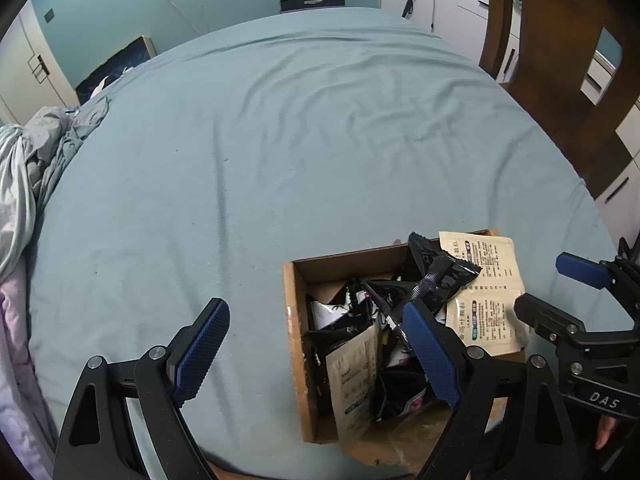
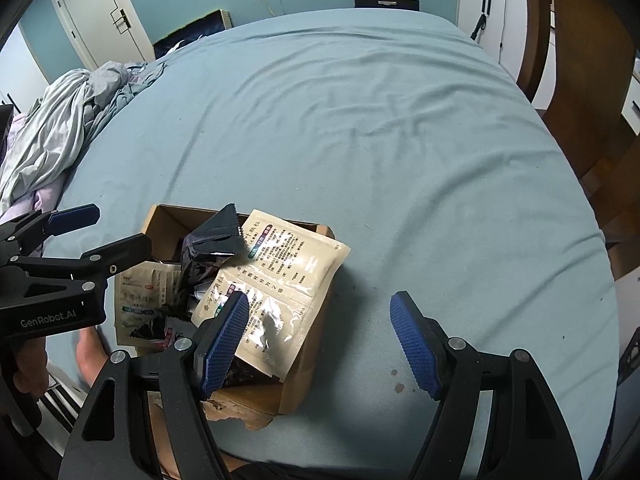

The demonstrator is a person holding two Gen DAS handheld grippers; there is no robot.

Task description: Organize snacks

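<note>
- A cardboard box [image 1: 294, 320] of snack packets sits on the bed [image 1: 280, 140].
- Beige sachets [image 2: 280, 276] lie across the box's top.
- The left tool [image 1: 316, 350] and the right tool [image 2: 320, 340] both gape wide beside the box, holding nothing.

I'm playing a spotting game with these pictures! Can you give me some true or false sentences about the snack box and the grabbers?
1. The brown cardboard box sits on a blue-green bedsheet. True.
2. The box is empty. False: it holds black and beige packets.
3. A large beige printed foil packet lies across the box's right rim. True.
4. The left gripper is squeezing a black crinkled snack packet. False: its jaws are wide apart, holding nothing.
5. The right gripper is open. True.
6. All the snacks are red. False: none looks mainly red.
</note>
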